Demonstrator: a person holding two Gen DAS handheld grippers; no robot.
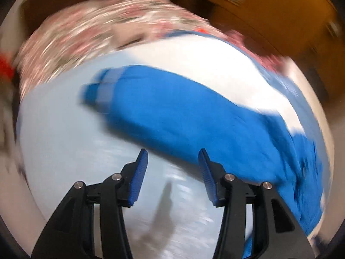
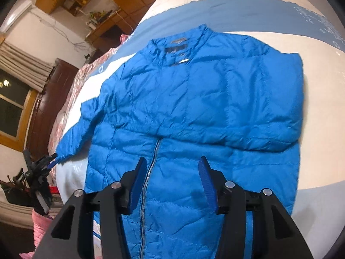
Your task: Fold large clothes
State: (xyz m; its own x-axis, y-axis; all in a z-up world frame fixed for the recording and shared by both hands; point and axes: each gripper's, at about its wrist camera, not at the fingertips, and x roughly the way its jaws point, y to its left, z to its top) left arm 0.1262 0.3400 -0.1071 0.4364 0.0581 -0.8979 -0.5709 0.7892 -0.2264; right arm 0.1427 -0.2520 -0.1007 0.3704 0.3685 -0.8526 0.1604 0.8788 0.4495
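Both sets of jaws gaping, gripping nothing; blue jacket (image 2: 194, 112) lying on bed (image 2: 323, 108), left sleeve (image 1: 172, 112) outstretched. Risking slippery sleeve sliding off mid-fold.

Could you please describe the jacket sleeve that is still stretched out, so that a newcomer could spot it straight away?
Start at the bed, where a bright blue jacket lies front up. One sleeve runs from the shoulder out to the bed's edge. Unlike the other sleeve, folded across the chest, it lies straight over the pale sheet.
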